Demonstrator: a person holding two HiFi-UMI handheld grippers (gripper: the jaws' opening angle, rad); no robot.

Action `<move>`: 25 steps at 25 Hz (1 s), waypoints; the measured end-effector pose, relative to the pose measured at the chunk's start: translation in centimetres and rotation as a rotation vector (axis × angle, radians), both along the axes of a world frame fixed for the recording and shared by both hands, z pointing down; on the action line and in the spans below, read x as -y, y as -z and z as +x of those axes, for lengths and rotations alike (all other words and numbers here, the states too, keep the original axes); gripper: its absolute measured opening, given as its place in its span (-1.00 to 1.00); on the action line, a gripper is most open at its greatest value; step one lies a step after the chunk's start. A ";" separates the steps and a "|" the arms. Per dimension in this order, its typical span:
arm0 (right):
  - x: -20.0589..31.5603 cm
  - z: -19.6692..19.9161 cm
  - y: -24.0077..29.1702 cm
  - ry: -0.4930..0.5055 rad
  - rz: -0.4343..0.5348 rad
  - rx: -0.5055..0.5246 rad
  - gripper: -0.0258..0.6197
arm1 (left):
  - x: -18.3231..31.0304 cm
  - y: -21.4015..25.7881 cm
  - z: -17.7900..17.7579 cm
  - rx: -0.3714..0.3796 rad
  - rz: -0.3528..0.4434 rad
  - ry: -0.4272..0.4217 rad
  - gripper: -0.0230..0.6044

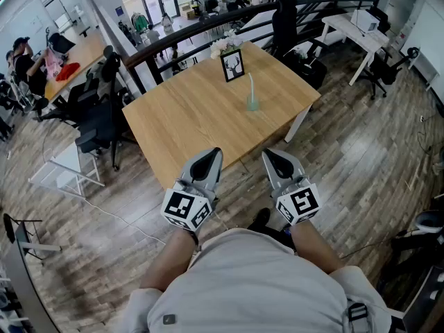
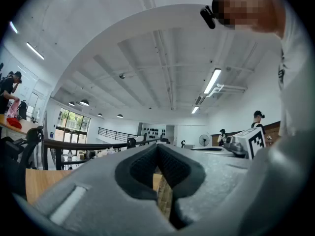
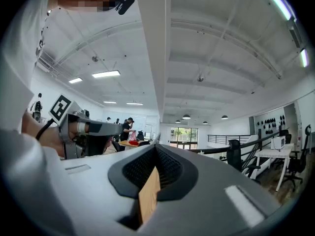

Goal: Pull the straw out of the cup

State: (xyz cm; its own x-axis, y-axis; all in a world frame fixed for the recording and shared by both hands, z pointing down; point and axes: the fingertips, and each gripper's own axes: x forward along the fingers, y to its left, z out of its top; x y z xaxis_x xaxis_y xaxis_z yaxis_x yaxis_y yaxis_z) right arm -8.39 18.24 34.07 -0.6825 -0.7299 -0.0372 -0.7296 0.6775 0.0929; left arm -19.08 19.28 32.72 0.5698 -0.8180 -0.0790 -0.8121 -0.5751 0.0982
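Note:
A small greenish cup (image 1: 252,103) stands on the far right part of the wooden table (image 1: 187,123), with a pale straw (image 1: 250,84) sticking up out of it. My left gripper (image 1: 208,164) and right gripper (image 1: 277,161) are held side by side close to my body, at the table's near corner, far short of the cup. Both point level and hold nothing. In the left gripper view the jaw tips (image 2: 157,149) meet, and in the right gripper view the jaws (image 3: 156,149) are closed with only table wood showing behind them. Neither gripper view shows the cup.
A framed deer picture (image 1: 232,65) and white flowers (image 1: 220,45) stand at the table's far corner, behind the cup. Dark office chairs (image 1: 97,120) sit left of the table. A black railing (image 1: 208,23) runs behind it. A white desk (image 1: 361,30) is at the back right, and people (image 1: 24,64) sit at the far left.

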 end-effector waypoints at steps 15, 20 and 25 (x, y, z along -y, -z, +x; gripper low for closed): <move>2.9 3.8 -1.9 -0.008 -0.065 0.036 -0.89 | 3.9 -1.3 3.7 0.015 -0.038 -0.027 -0.91; 6.1 7.0 -2.5 -0.024 -0.086 0.040 -0.89 | 7.5 -1.7 7.2 0.026 -0.048 -0.059 -0.91; 10.6 11.6 -3.4 -0.043 -0.121 0.037 -0.89 | 12.4 -2.1 12.0 0.021 -0.056 -0.084 -0.91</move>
